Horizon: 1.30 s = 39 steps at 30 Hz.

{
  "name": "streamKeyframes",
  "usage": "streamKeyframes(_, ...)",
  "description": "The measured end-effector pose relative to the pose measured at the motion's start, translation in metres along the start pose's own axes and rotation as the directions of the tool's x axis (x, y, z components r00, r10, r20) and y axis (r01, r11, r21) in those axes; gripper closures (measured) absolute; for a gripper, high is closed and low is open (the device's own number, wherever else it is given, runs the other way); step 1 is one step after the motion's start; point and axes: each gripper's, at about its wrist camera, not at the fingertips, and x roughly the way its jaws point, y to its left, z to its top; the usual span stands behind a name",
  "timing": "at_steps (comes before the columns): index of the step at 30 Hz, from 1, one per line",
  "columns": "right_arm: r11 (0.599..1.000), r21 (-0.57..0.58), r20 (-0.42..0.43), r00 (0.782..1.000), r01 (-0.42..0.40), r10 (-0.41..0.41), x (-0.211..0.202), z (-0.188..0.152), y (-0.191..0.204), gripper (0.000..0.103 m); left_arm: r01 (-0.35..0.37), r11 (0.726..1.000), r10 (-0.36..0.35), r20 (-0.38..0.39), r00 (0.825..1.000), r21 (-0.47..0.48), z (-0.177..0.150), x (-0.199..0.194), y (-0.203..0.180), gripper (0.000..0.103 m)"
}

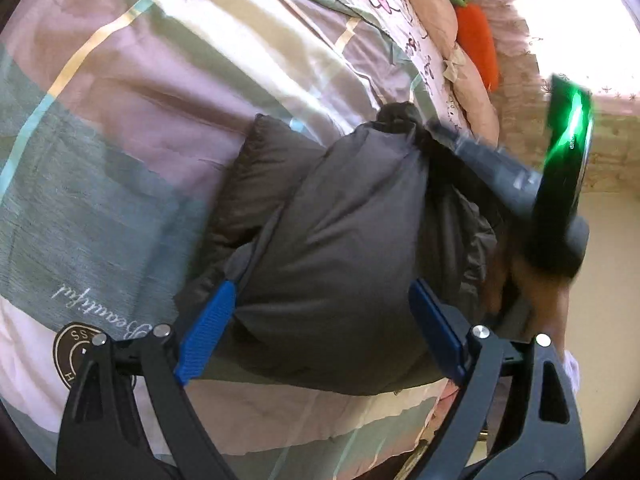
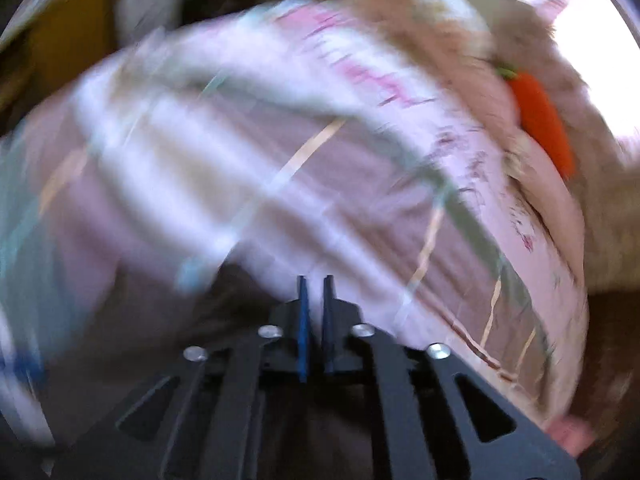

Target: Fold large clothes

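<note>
A dark grey puffy jacket lies folded in a bundle on the bed's striped quilt. My left gripper is open, its blue fingers set on either side of the bundle's near end. The right gripper's body, black and green, shows blurred at the jacket's right side. In the right wrist view my right gripper has its blue fingers nearly together with nothing visible between them. That view is heavily blurred. A dark shape at its lower left may be the jacket.
An orange carrot plush lies by pink pillows at the head of the bed; it also shows in the right wrist view. Bright curtains hang beyond. The bed's right edge drops to a pale floor.
</note>
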Motion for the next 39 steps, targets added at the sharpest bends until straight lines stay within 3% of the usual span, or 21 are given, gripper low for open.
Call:
streamKeyframes(1,0.996,0.084,0.040,0.999,0.015,-0.019,0.000,0.010,-0.014,0.103,-0.014,1.000,0.014,-0.007,1.000,-0.006,0.000,0.002,0.003,0.012)
streamKeyframes(3,0.970,0.228,0.101,0.993,-0.083,0.061,-0.001,0.020,-0.039,0.103,-0.024,0.999,0.023,-0.018,1.000,-0.022,-0.001,0.003,0.009,0.012)
streamKeyframes(5,0.935,0.331,0.131,0.988,-0.126,0.087,-0.015,0.016,-0.056,0.103,-0.017,1.000,0.017,-0.008,1.000,-0.018,-0.002,-0.006,0.010,0.012)
streamKeyframes(7,0.897,0.388,0.185,0.972,-0.209,0.146,-0.040,-0.002,-0.068,0.093,-0.038,0.999,0.038,0.024,0.999,0.008,-0.005,-0.020,0.007,0.012)
streamKeyframes(8,0.889,0.389,0.209,0.963,-0.242,0.170,-0.056,-0.017,-0.072,0.081,-0.047,0.999,0.046,0.039,0.998,0.020,-0.006,-0.026,0.004,0.012)
streamKeyframes(9,0.889,0.388,0.218,0.962,-0.242,0.166,-0.068,-0.030,-0.074,0.073,-0.055,0.998,0.052,0.063,0.997,0.040,-0.008,-0.036,-0.002,0.012)
streamKeyframes(11,0.896,0.404,0.215,0.971,-0.183,0.101,-0.093,-0.071,-0.083,0.067,-0.061,0.995,0.054,0.087,0.995,0.080,-0.013,-0.046,-0.017,0.012)
streamKeyframes(15,0.852,0.520,0.148,0.989,-0.065,-0.015,-0.118,-0.156,-0.109,0.067,-0.048,0.974,0.034,0.066,0.997,0.222,-0.027,-0.035,-0.069,0.012)
streamKeyframes(17,0.775,0.632,0.081,0.995,-0.011,-0.052,-0.113,-0.201,-0.131,0.066,-0.064,0.958,0.054,0.042,0.998,0.281,-0.035,-0.018,-0.091,0.012)
streamKeyframes(18,0.736,0.676,0.066,0.997,-0.018,-0.036,-0.108,-0.216,-0.139,0.065,-0.133,0.941,0.126,0.040,0.991,0.310,-0.040,-0.003,-0.102,0.012)
streamKeyframes(19,0.664,0.746,0.055,0.998,-0.046,0.008,-0.094,-0.239,-0.154,0.065,-0.206,0.921,0.204,0.042,0.978,0.331,-0.043,0.012,-0.109,0.012)
streamKeyframes(20,0.634,0.771,0.056,0.998,-0.060,0.027,-0.082,-0.249,-0.160,0.065,-0.270,0.893,0.276,0.036,0.960,0.360,-0.046,0.028,-0.113,0.012)
streamKeyframes(21,0.628,0.775,0.057,0.998,-0.064,0.032,-0.074,-0.253,-0.164,0.065,-0.310,0.874,0.321,0.034,0.946,0.375,-0.047,0.040,-0.115,0.012)
streamKeyframes(23,0.659,0.748,0.050,0.997,-0.075,0.057,-0.048,-0.245,-0.170,0.064,-0.385,0.848,0.400,0.036,0.916,0.365,-0.044,0.062,-0.111,0.012)
streamKeyframes(24,0.678,0.731,0.041,0.997,-0.071,0.060,-0.036,-0.236,-0.172,0.063,-0.399,0.845,0.415,0.033,0.909,0.355,-0.043,0.066,-0.109,0.012)
streamKeyframes(28,0.825,0.564,-0.038,0.999,-0.011,0.039,0.003,-0.195,-0.175,0.058,-0.424,0.854,0.406,0.124,0.905,0.300,-0.041,0.052,-0.133,0.012)
streamKeyframes(29,0.842,0.539,-0.038,0.998,-0.017,0.044,0.007,-0.191,-0.178,0.057,-0.422,0.855,0.397,0.142,0.907,0.301,-0.043,0.048,-0.141,0.012)
streamKeyframes(31,0.826,0.560,-0.022,0.995,-0.065,0.094,0.002,-0.195,-0.191,0.057,-0.413,0.854,0.370,0.190,0.909,0.315,-0.054,0.042,-0.169,0.012)
streamKeyframes(34,0.737,0.662,0.126,0.990,-0.134,0.067,-0.054,-0.228,-0.216,0.056,-0.353,0.851,0.296,0.200,0.934,0.390,-0.071,0.053,-0.216,0.012)
streamKeyframes(37,0.724,0.663,0.184,0.979,-0.190,0.088,-0.070,-0.249,-0.220,0.049,-0.318,0.813,0.273,0.164,0.948,0.488,-0.089,0.088,-0.257,0.012)
streamKeyframes(39,0.743,0.639,0.160,0.979,-0.198,0.123,-0.059,-0.256,-0.219,0.049,-0.325,0.774,0.309,0.123,0.943,0.543,-0.096,0.128,-0.274,0.012)
